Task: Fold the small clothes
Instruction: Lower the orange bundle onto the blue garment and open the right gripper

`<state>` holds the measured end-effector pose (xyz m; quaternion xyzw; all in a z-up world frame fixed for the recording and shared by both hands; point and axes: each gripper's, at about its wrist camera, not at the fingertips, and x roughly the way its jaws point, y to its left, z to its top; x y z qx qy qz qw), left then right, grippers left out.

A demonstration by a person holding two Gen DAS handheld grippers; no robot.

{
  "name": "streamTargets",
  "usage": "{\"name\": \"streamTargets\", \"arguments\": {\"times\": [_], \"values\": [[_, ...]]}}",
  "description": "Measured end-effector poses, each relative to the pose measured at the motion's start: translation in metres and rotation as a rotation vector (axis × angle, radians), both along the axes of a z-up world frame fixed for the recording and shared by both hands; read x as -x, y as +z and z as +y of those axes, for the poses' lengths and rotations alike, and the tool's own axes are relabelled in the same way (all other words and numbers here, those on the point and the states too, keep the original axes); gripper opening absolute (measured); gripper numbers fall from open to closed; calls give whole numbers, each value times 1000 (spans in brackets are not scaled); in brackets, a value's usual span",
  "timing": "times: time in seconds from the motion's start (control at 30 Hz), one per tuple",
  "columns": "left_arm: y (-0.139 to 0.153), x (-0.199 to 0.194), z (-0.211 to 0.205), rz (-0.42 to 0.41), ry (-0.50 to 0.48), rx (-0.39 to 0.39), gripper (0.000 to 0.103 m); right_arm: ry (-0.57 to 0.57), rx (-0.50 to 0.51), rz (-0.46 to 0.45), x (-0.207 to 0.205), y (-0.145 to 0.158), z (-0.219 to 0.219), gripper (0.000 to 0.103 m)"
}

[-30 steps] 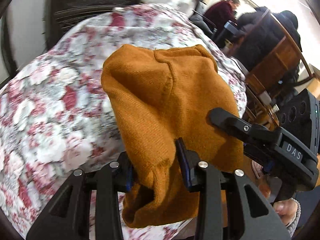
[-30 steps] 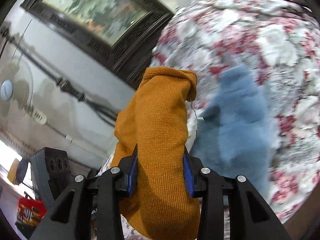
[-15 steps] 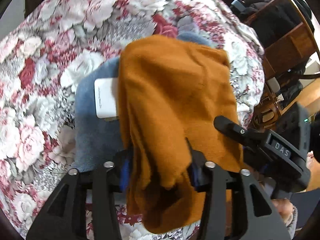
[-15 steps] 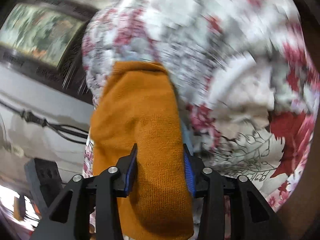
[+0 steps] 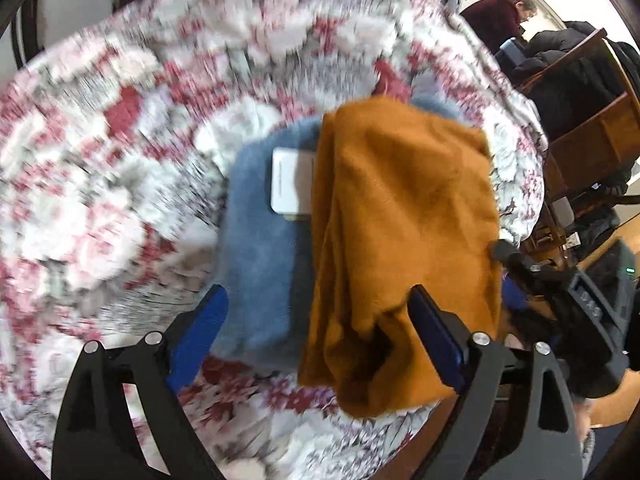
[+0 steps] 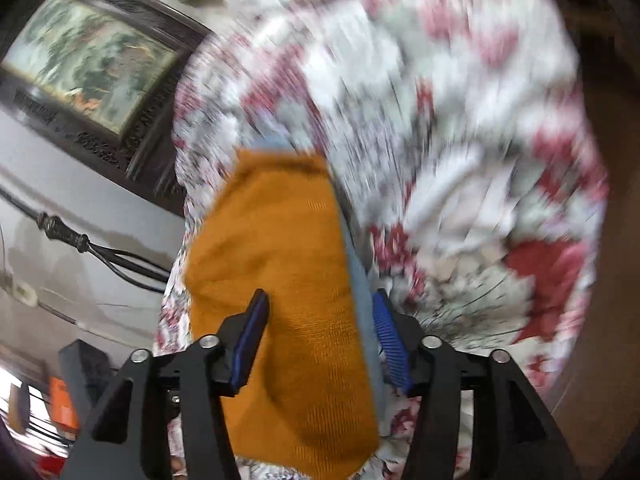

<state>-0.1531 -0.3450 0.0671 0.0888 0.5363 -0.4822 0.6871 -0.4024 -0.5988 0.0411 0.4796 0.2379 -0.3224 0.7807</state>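
An orange knit garment [image 5: 404, 240] lies folded on top of a blue fleece garment [image 5: 260, 256] with a white label [image 5: 292, 180], on a floral cloth. My left gripper [image 5: 316, 328] is open, its jaws wide apart on either side of the two garments. In the right wrist view the orange garment [image 6: 280, 304] lies between the jaws of my right gripper [image 6: 320, 328], which stand apart from it, open. A strip of the blue garment [image 6: 360, 280] shows along its right edge.
The floral cloth [image 5: 120, 160] covers a round table. The right gripper's body [image 5: 592, 312] is at the table's right edge. People sit at wooden furniture [image 5: 580, 140] at the back right. A framed picture [image 6: 88, 60] and cables hang on the wall.
Both grippers carried the orange garment down onto the blue one and opened, letting it go. The views are blurred by motion.
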Motion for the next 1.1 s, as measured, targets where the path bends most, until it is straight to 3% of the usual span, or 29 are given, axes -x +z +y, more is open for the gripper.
{"name": "streamTargets", "arguments": {"times": [0.1, 0.13, 0.2, 0.23, 0.3, 0.4, 0.5, 0.57, 0.67, 0.77, 0.83, 0.87, 0.9, 0.97, 1.1], "values": [[13, 9, 3, -37, -18, 6, 87, 17, 121, -4, -4, 25, 16, 35], [12, 17, 0, -89, -29, -33, 87, 35, 133, -1, -10, 27, 16, 33], [0, 28, -7, -183, -35, -130, 88, 67, 111, 32, -20, 18, 16, 27], [-18, 29, -12, -170, -44, -191, 90, 67, 82, 76, -23, 7, 14, 26], [-39, 23, -14, -115, -24, -234, 97, 67, 5, 134, -27, -17, 6, 27], [-47, 14, -3, -17, 23, -199, 98, 50, -25, 91, -19, -20, 4, 29], [-25, 13, 3, -57, 28, -155, 95, 44, 52, 24, -15, 4, 11, 28], [1, 5, 4, -106, 44, -87, 94, 55, 129, -46, -21, 26, 15, 28], [23, -9, -9, -122, 74, -46, 94, 70, 171, -94, -35, 39, 9, 28], [13, -21, -33, -137, 93, -97, 94, 73, 111, -100, -60, 23, -14, 28], [-13, -27, -50, -157, 90, -186, 96, 76, 53, -51, -70, 3, -24, 19], [-26, -26, -55, -152, 84, -217, 97, 68, 20, -20, -74, -10, -30, 1], [-36, -25, -56, -142, 84, -230, 99, 53, -12, 13, -74, -27, -36, 0], [-52, -28, -58, -116, 106, -221, 99, 50, -68, -22, -70, -45, -44, 0], [-48, -28, -62, -141, 102, -237, 99, 47, -50, -15, -71, -43, -41, 0]]}}
